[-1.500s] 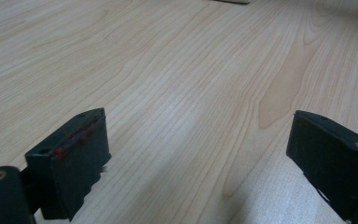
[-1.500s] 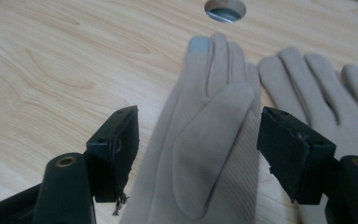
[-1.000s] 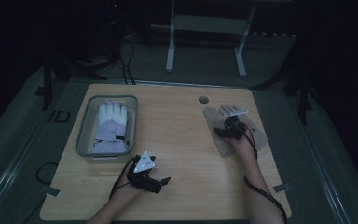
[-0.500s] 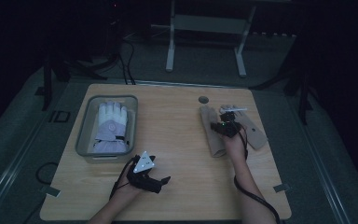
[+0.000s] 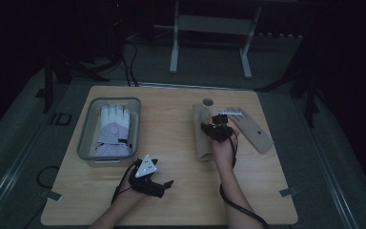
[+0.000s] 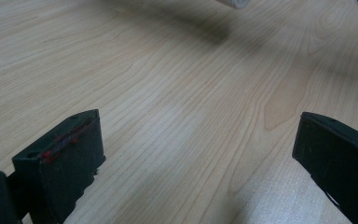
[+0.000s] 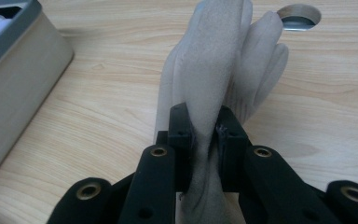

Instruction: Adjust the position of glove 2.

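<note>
the right tool (image 7: 204, 128) is clenched on a pinched fold of the beige glove (image 7: 219, 70); the jaws have just been closing, with the fabric between them. the glove is seen on the desk (image 5: 171, 138) right of centre, with a second beige glove (image 5: 252, 131) lying flat just to its right, well apart from the bin (image 5: 86, 143) that holds a white glove (image 5: 112, 129).

the grip is judged to be shallow: only a ridge of soft cloth is caught, so the fabric could slip out if the tool is lifted or swung quickly. since the glove is limp, its free end may drag over the desk, or snag the second glove beside it and pull that one askew. if it is meant for the bin, a hanging cuff or fingers could catch on the rim.

the glove's long axis is seen to run roughly from the near edge toward the far edge of the desk, with the fingers pointing away from the person, toward the round hole (image 7: 299, 15); the cuff lies nearer the person, below the jaws.

the left tool (image 6: 193, 154) is released, jaws wide apart, with nothing but bare desk between them.
</note>
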The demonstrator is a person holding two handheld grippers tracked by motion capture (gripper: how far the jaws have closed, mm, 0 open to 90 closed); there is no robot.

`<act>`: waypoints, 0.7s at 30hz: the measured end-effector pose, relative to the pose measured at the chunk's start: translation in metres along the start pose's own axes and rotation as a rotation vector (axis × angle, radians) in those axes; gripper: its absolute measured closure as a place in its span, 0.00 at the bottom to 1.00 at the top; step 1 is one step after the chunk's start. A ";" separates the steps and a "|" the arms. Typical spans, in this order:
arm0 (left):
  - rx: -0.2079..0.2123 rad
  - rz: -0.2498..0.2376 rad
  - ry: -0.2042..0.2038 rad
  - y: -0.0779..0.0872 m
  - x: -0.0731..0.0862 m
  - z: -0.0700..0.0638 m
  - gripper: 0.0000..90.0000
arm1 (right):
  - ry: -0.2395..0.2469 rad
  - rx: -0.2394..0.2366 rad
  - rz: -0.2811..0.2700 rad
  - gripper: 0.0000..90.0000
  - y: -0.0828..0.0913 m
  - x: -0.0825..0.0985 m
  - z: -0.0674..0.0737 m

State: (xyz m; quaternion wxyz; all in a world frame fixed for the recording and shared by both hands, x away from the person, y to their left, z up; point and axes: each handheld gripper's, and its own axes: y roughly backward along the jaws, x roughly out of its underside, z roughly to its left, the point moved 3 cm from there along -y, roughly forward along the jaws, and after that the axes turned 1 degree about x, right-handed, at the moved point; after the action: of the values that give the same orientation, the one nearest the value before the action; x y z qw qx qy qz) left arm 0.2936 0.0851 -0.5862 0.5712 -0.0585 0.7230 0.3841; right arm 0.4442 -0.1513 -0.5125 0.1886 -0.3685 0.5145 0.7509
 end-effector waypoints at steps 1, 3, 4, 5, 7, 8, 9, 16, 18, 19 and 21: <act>0.000 -0.001 0.000 0.000 0.000 0.000 0.02 | -0.005 0.002 -0.005 0.89 0.000 0.002 0.002; 0.000 -0.002 0.001 0.000 0.000 -0.001 0.02 | -0.018 0.000 -0.005 0.89 -0.002 0.006 0.004; 0.001 -0.002 -0.002 0.000 0.000 -0.001 0.02 | -0.034 -0.003 -0.007 0.89 -0.004 0.008 0.004; 0.001 0.000 -0.004 0.000 0.000 -0.001 0.02 | -0.036 0.002 -0.003 0.89 -0.006 0.011 0.004; 0.003 0.000 -0.006 0.000 0.000 -0.002 0.02 | -0.050 0.001 0.009 0.89 -0.011 0.016 0.004; 0.002 0.001 -0.006 0.000 0.000 -0.002 0.02 | -0.047 0.007 0.013 0.89 -0.013 0.019 0.004; 0.003 0.001 -0.007 0.000 0.000 -0.002 0.02 | -0.057 0.007 0.022 0.88 -0.016 0.022 0.003; 0.007 0.003 -0.007 -0.001 0.000 -0.002 0.02 | -0.075 0.031 0.058 0.86 -0.030 0.038 0.001; 0.006 0.005 -0.011 -0.001 0.000 -0.003 0.02 | -0.068 0.042 0.069 0.85 -0.034 0.043 0.000; 0.009 0.002 -0.009 -0.001 0.000 -0.003 0.02 | -0.067 0.047 0.077 0.85 -0.036 0.046 -0.001; 0.008 0.002 -0.009 -0.001 0.000 -0.003 0.02 | -0.065 0.047 0.084 0.83 -0.039 0.050 -0.002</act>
State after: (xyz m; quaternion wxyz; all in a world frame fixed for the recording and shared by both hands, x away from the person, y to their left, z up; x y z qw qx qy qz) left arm 0.2914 0.0828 -0.5867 0.5743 -0.0535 0.7221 0.3820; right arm 0.4376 -0.1420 -0.5753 0.1821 -0.3172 0.5409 0.7574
